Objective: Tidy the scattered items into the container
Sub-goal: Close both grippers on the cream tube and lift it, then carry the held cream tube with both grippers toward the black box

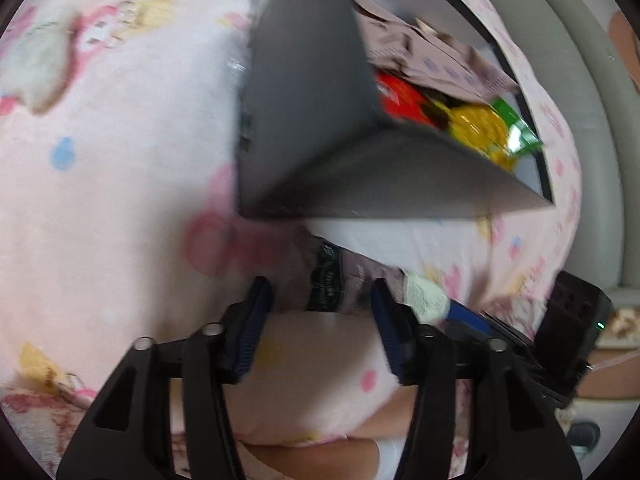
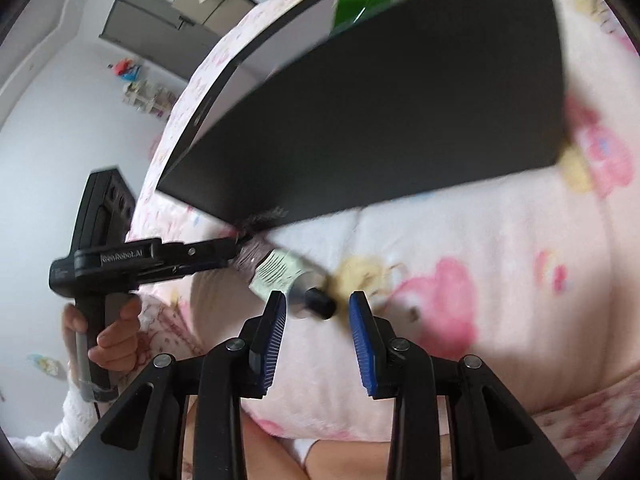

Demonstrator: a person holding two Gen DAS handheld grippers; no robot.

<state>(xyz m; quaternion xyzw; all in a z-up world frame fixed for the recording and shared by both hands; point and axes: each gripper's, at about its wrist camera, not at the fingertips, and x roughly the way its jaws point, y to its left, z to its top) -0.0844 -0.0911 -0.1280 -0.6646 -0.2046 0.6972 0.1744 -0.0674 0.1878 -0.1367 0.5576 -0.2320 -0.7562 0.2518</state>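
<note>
**Both grippers at the near wall of the box**

Here the dark grey box (image 1: 320, 128) sits on a bed covered by a pink cartoon-print blanket (image 1: 120, 160). Inside it lie mauve sachets (image 1: 432, 60), a red packet (image 1: 396, 96) and a yellow-and-green packet (image 1: 488, 128). Just below the box's near wall, a mauve sachet (image 1: 340, 280) rests on the blanket between the left gripper's (image 1: 322, 300) blue pads; the jaws stand apart, and whether a pad touches it I cannot tell. Touching that sachet on its right lies a small tube (image 2: 288, 272) with a pale printed label and a black cap (image 2: 320, 302). The right gripper (image 2: 318, 316) hovers close over the cap, jaws apart, nothing clamped. A hand (image 2: 108, 332) holds the left gripper's handle.
</note>
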